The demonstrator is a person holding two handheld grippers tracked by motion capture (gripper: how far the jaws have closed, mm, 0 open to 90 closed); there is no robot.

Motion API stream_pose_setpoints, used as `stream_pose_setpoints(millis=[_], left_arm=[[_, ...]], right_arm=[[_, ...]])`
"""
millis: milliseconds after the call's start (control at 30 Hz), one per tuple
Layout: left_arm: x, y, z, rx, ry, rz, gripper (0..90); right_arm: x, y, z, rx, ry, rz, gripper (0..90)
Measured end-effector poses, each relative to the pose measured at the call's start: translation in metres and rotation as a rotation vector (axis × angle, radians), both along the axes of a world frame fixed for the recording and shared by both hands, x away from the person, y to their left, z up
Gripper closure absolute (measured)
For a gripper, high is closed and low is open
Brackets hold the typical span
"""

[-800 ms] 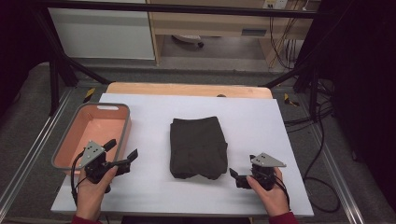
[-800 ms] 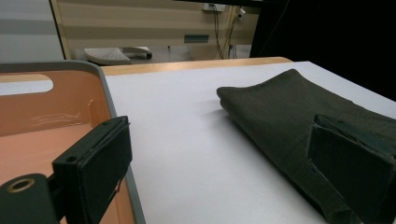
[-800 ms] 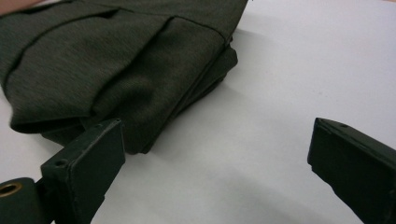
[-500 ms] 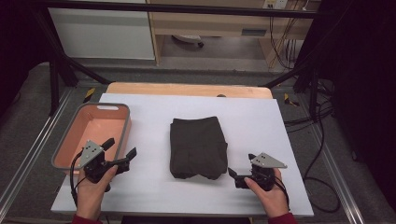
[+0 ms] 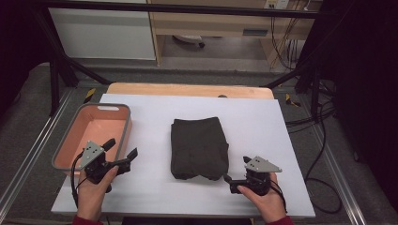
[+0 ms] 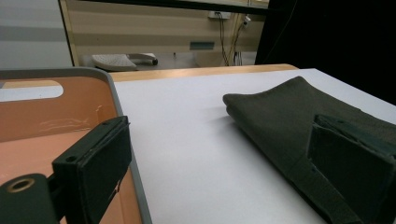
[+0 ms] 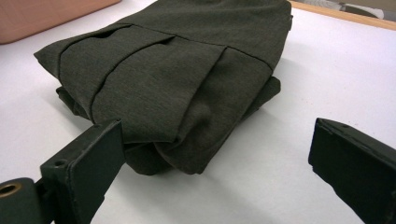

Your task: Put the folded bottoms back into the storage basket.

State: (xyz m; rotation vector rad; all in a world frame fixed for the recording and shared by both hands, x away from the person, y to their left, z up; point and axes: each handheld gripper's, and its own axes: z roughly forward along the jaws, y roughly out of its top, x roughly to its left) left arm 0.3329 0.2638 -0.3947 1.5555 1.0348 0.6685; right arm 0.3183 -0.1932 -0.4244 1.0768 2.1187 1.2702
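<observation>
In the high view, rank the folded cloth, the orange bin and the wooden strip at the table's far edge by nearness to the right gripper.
From the right gripper:
1. Folded cloth, just ahead-left.
2. Wooden strip, at the far edge.
3. Orange bin, at the left side.
The last two are too close to call.

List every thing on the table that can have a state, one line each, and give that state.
folded garment: folded into a stack, flat on the table, not gripped.
bin: upright, nothing visible inside.
left gripper: open, holding nothing, beside the bin.
right gripper: open, holding nothing, aimed at the garment's near corner.
table: covered with a white sheet.
</observation>
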Motion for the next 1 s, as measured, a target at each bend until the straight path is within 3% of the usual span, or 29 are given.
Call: stream_pose_setpoints(millis=[500, 633, 800, 1000], left_arm=[[0.000, -0.002, 0.000, 0.006, 0.002, -0.002, 6.9], [0.000, -0.004, -0.001, 0.011, 0.005, -0.006, 7.0], [0.001, -0.005, -0.001, 0.015, 0.007, -0.010, 7.3], [0.002, -0.006, -0.002, 0.018, 0.012, -0.011, 7.8]], right_arm=[[-0.001, 0.007, -0.009, -0.032, 0.096, 0.059, 19.0], [0.000, 0.007, -0.016, -0.034, 0.182, 0.068, 28.3], [0.000, 0.012, -0.025, -0.079, 0.235, 0.102, 35.8], [0.003, 0.026, -0.032, -0.080, 0.240, 0.132, 43.7]])
